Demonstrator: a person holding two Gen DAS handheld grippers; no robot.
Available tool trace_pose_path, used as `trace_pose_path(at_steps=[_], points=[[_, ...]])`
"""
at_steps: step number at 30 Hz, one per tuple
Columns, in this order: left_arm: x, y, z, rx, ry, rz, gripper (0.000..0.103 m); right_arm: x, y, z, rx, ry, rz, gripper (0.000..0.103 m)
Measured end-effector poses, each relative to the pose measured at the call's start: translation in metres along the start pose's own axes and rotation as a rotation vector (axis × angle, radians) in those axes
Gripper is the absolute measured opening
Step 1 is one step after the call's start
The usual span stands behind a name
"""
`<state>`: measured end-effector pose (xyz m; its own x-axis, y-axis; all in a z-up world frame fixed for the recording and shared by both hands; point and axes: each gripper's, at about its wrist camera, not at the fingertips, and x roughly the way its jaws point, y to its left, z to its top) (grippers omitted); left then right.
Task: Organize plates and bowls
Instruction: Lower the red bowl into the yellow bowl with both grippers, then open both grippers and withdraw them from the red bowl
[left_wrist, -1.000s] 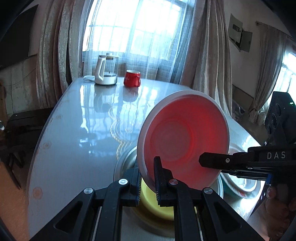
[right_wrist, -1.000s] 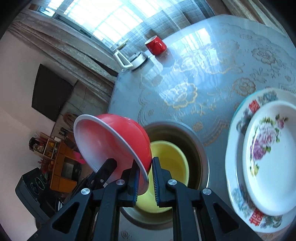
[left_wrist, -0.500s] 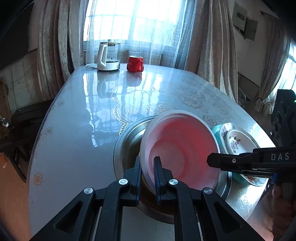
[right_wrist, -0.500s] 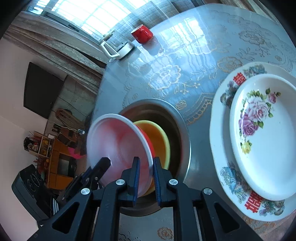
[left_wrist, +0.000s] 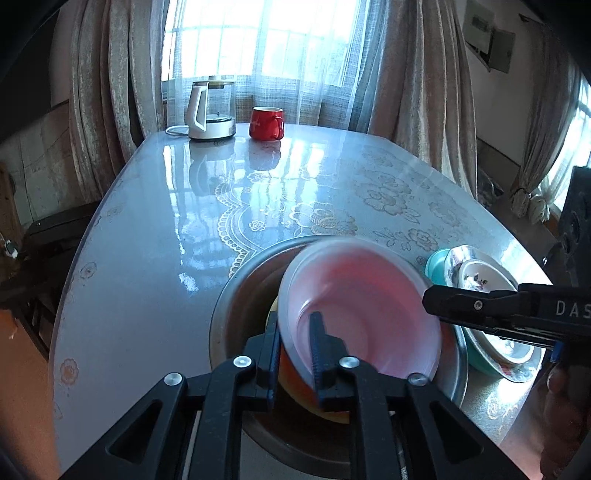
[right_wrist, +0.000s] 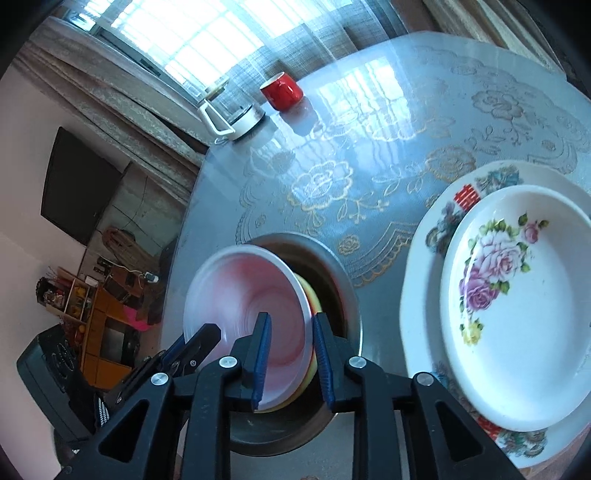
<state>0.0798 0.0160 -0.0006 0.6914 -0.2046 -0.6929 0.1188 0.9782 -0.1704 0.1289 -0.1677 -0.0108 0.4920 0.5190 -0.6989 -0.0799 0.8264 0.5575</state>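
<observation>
A red bowl with a white inside sits tilted in a yellow bowl, which sits in a steel basin. My left gripper has its jaws parted around the red bowl's near rim. My right gripper has its jaws apart astride the rim, loose on it; it shows from the side in the left wrist view. A floral plate lies on a larger patterned plate to the right.
A red mug and a glass kettle stand at the table's far end. The table has a glossy floral cloth. Curtains hang behind. A cabinet stands off the table's left.
The red bowl came down from held upright above the basin into the yellow bowl. Both grippers, shut on its rim before, have opened their jaws.
</observation>
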Motion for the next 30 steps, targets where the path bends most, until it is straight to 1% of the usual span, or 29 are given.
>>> trace_pose_path(at_steps=[2, 4, 6, 8, 13, 16, 18, 23, 30], points=[[-0.004, 0.003, 0.000, -0.022, -0.008, -0.006, 0.042, -0.003, -0.002, 0.000, 0.006, -0.008, -0.003, 0.026], [-0.011, 0.006, 0.001, -0.039, -0.035, -0.012, 0.050, -0.006, -0.004, 0.000, 0.011, -0.015, -0.002, 0.027], [-0.018, 0.007, 0.001, -0.049, -0.060, -0.023, 0.051, -0.010, -0.006, -0.001, 0.020, -0.029, -0.004, 0.027], [-0.025, 0.010, 0.003, -0.057, -0.078, -0.016, 0.057, -0.014, -0.008, -0.001, 0.020, -0.040, -0.009, 0.027], [-0.030, 0.015, 0.004, -0.060, -0.091, 0.029, 0.061, -0.022, -0.010, -0.003, 0.021, -0.057, -0.019, 0.027], [-0.030, 0.020, 0.002, -0.074, -0.091, 0.049, 0.066, -0.025, -0.010, -0.006, 0.013, -0.060, -0.033, 0.030], [-0.029, 0.024, 0.000, -0.081, -0.088, 0.063, 0.066, -0.026, -0.010, -0.009, 0.009, -0.058, -0.042, 0.030], [-0.030, 0.034, -0.004, -0.115, -0.084, 0.087, 0.071, -0.029, -0.012, -0.020, 0.007, -0.041, -0.053, 0.032], [-0.029, 0.048, -0.009, -0.155, -0.063, 0.103, 0.071, -0.025, -0.016, -0.026, 0.022, -0.011, -0.062, 0.032]])
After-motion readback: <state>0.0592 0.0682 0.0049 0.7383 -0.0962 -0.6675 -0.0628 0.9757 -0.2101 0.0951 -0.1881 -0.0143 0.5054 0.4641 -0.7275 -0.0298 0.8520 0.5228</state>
